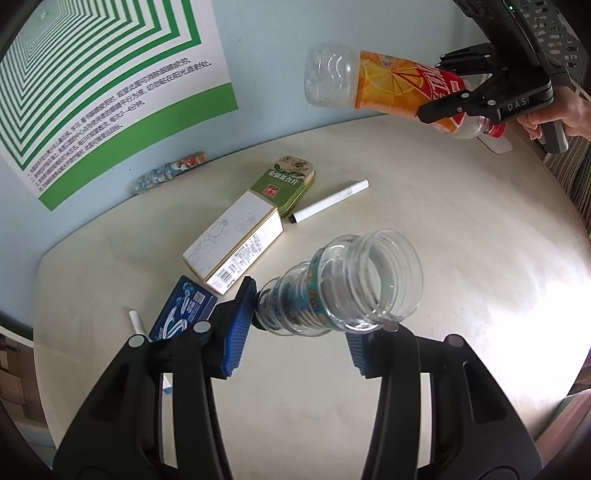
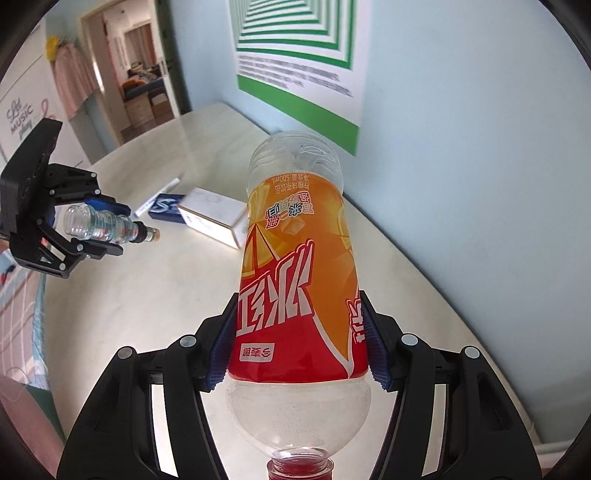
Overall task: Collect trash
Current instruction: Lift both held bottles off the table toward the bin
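Observation:
My left gripper (image 1: pixel 295 325) is shut on a small ribbed clear bottle (image 1: pixel 343 284), held above the round cream table (image 1: pixel 461 258), base toward the camera. It also shows in the right wrist view (image 2: pixel 99 225). My right gripper (image 2: pixel 299 343) is shut on an empty bottle with an orange-red label (image 2: pixel 299 266), red cap toward the camera, held up off the table. In the left wrist view that bottle (image 1: pixel 384 86) is at the upper right in the right gripper (image 1: pixel 447 88).
On the table lie a white carton (image 1: pixel 236 243), a green tin (image 1: pixel 286 184), a white pen (image 1: pixel 328 201), a blue pack (image 1: pixel 184 314), a small white stick (image 1: pixel 135 321) and a wrapped item (image 1: pixel 170 171) by the wall. A grey basket (image 1: pixel 554 33) stands at the far right.

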`<state>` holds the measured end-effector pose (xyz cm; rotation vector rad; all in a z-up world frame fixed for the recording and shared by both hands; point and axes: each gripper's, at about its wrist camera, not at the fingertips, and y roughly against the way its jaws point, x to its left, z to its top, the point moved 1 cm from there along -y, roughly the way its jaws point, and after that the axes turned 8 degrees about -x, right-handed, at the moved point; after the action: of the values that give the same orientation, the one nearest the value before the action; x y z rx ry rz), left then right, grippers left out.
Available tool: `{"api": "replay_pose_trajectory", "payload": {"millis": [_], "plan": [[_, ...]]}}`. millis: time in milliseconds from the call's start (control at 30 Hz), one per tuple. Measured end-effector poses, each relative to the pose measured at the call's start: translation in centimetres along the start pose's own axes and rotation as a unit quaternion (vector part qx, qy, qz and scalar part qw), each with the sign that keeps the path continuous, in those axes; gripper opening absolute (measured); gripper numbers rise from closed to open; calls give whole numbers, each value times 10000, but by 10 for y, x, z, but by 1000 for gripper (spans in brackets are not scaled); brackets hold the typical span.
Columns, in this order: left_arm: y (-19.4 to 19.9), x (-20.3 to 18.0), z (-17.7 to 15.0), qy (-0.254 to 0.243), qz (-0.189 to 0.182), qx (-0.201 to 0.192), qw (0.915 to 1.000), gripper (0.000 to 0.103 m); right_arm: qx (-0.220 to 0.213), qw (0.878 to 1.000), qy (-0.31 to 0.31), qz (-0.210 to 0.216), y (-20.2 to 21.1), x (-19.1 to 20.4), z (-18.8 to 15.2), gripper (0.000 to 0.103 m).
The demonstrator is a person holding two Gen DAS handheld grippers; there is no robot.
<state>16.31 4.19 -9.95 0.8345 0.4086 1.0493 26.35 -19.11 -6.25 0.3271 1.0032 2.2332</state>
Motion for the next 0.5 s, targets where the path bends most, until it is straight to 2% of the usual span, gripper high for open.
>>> {"api": "replay_pose_trajectory", "payload": {"millis": [267,500], "plan": [[48,21,-37,269,450,-142,9985,43,-68,9974,618,373,-6,67,36,61],[103,50,-93,751,918,-164,9928,43,-48,9889,1186,889,-28,151,65,61]]}}
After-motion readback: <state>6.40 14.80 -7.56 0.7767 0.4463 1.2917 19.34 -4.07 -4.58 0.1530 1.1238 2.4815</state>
